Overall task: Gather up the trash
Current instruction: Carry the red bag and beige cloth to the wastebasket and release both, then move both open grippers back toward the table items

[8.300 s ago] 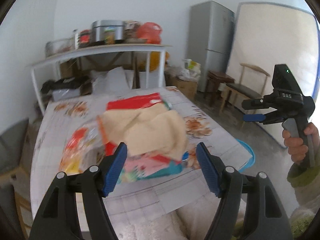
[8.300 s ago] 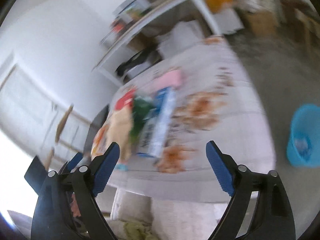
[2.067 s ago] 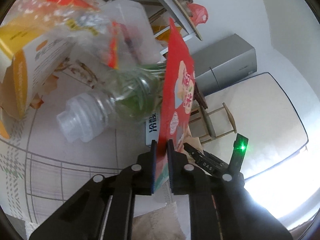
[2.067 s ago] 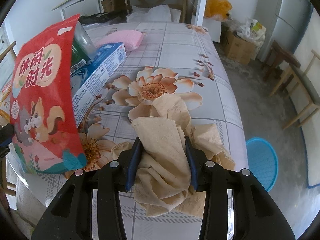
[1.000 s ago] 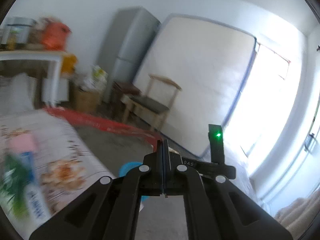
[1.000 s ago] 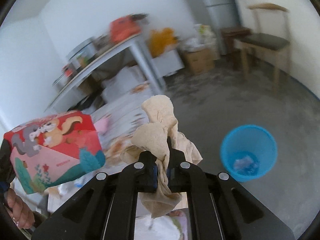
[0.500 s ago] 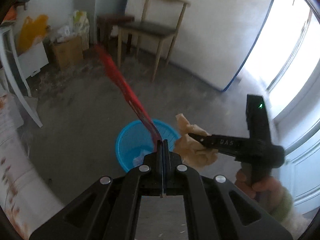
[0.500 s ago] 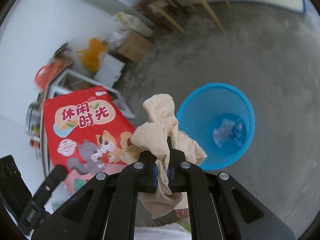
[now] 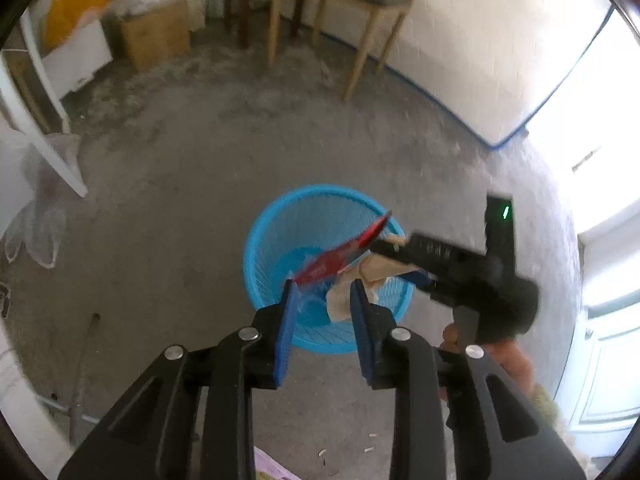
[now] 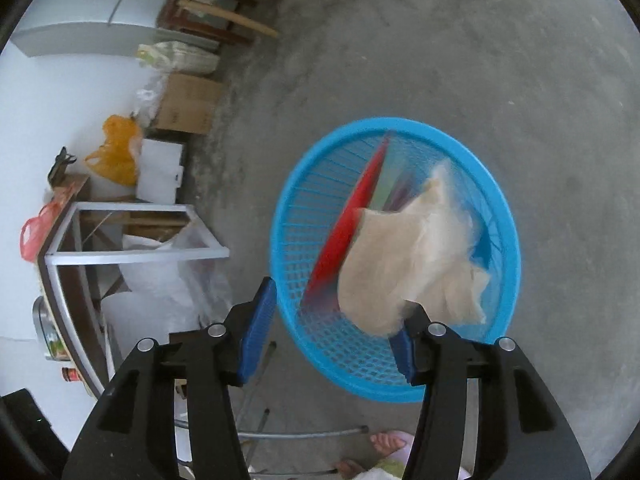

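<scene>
left tool (image 9: 322, 300): pads apart, nothing clamped. I had it right over the bin, which sat at about 12 o'clock from the tips.

right tool (image 10: 334, 320): pads apart too. It showed in the left view at 3 o'clock, reaching in over the rim from that side.

bin (image 10: 288, 216): blue mesh plastic, upright on the concrete floor, mouth facing up at both cameras.

snack bag (image 10: 348, 224): red, blurred, edge-on inside the bin. Long axis ran roughly 7 to 1 o'clock in the right view. Its low end looked just off the left tool's left pad, touching or not I couldn't tell.

paper (image 10: 416, 256): crumpled tan wad, blurred, within the rim and to the right of the bag. Its bottom edge was right by the right tool's right pad.

bin contents: bag and paper going in; something pale at the bottom, too smeared to call.

my guess: both drops basically done, so back to the surface for more. Neither tool looked nearer.
</scene>
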`<move>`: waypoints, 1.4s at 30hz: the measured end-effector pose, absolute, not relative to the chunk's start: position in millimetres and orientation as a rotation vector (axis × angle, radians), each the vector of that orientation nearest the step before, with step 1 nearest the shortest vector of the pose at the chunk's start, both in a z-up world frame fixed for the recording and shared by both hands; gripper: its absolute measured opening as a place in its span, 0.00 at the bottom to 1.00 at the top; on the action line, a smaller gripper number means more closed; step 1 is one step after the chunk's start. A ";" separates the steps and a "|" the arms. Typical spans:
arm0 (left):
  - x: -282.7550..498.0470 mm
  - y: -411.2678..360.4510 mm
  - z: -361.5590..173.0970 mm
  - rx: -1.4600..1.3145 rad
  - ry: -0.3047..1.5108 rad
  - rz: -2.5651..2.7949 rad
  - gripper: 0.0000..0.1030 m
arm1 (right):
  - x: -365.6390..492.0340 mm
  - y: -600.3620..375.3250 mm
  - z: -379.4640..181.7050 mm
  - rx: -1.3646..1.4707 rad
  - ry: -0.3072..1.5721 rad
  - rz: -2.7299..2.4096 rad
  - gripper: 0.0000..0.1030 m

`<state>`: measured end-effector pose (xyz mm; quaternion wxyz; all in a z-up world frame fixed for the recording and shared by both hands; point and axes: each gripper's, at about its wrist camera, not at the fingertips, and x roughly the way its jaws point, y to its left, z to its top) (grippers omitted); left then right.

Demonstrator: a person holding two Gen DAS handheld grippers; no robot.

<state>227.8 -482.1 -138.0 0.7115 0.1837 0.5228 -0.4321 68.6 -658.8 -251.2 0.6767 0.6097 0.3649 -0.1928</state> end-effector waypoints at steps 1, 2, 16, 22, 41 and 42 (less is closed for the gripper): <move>229.3 -477.7 -126.8 0.395 1.140 -0.957 0.29 | 66.5 -658.3 -249.8 1.369 0.819 -0.436 0.50; 232.6 -466.6 -114.1 0.376 1.116 -0.953 0.31 | 63.3 -658.1 -248.0 1.369 0.818 -0.439 0.50; 180.7 -269.1 40.2 0.108 0.879 -0.925 0.67 | 7.0 -646.0 -188.0 1.291 0.740 -0.414 0.53; 111.4 -183.4 46.7 0.105 0.876 -0.883 0.78 | -18.1 -591.0 -126.0 1.049 0.794 -0.351 0.63; 33.6 28.4 44.2 -0.122 0.777 -0.614 0.94 | 29.5 -375.8 10.3 0.671 0.878 0.109 0.82; 29.9 43.2 46.4 -0.134 0.743 -0.598 0.94 | 37.5 -362.7 14.3 0.658 0.884 0.137 0.82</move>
